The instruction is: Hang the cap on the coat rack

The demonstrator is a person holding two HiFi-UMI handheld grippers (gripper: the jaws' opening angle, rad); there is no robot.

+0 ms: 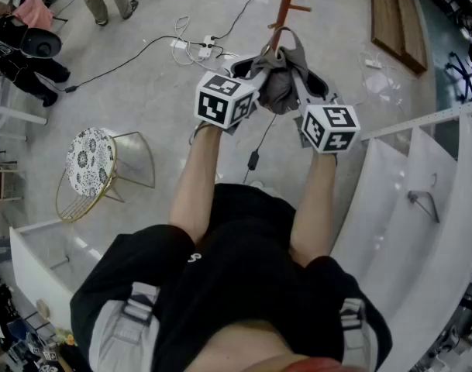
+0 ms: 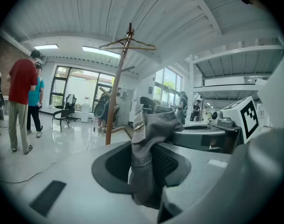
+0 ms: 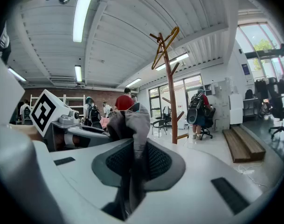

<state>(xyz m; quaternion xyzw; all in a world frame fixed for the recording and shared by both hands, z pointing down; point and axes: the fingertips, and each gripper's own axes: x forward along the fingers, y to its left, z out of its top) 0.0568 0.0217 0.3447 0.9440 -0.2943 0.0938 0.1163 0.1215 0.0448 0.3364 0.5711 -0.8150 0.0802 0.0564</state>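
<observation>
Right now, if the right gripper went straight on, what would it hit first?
The right gripper, holding the cap, would probably meet the coat rack pole first; depth is unclear.

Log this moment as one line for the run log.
left gripper: shut on cap | right gripper: shut on cap | coat rack: ahead, cap not yet hung

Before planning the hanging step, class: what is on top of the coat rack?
A bare hanger hangs at the coat rack's top, nothing covering it. The cap is gripped by the left tongs and right tongs.
</observation>
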